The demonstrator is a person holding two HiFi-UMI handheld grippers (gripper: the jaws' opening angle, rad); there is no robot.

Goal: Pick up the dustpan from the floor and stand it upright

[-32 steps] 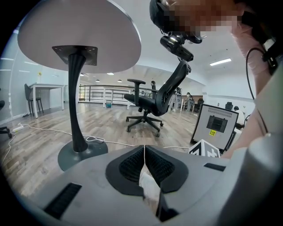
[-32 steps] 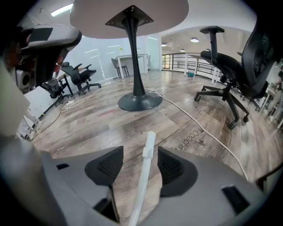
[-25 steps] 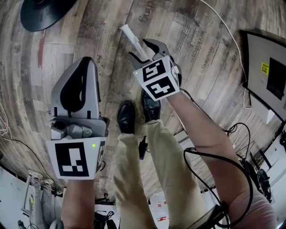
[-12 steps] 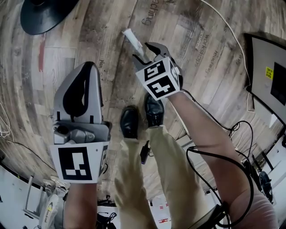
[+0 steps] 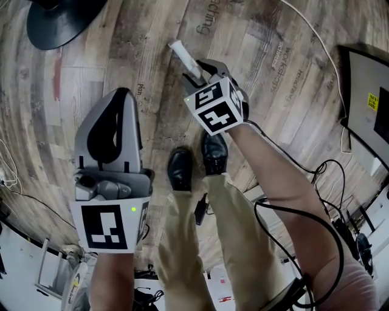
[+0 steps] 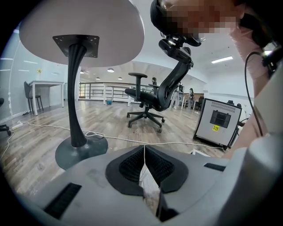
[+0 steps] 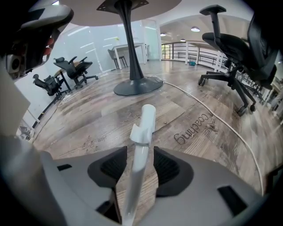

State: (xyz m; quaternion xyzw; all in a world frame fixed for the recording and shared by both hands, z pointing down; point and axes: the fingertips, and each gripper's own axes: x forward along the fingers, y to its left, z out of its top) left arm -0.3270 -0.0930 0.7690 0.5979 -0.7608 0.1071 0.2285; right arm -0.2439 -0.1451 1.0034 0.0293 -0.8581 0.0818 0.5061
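Of the dustpan I see only its white handle (image 5: 182, 53), a slim tube with a clip near its end (image 7: 143, 128); the pan itself is hidden. My right gripper (image 5: 197, 71) is shut on this handle, which runs between the two black pads (image 7: 167, 167) and sticks out past them over the wood floor. My left gripper (image 5: 121, 92) is off to the left, apart from the handle. Its jaws meet at their tips (image 6: 144, 148) and hold nothing.
A black round table base (image 5: 58, 18) stands on the floor at the far left (image 7: 137, 87). A white cable (image 5: 316, 48) crosses the floor. At the right is a grey cabinet (image 5: 368, 97) with a yellow label. Office chairs (image 6: 150, 95) stand farther off. The person's shoes (image 5: 180, 170) are below the grippers.
Both grippers have drifted slightly in the view. The right one keeps the white handle between its jaws; the left one stays shut.
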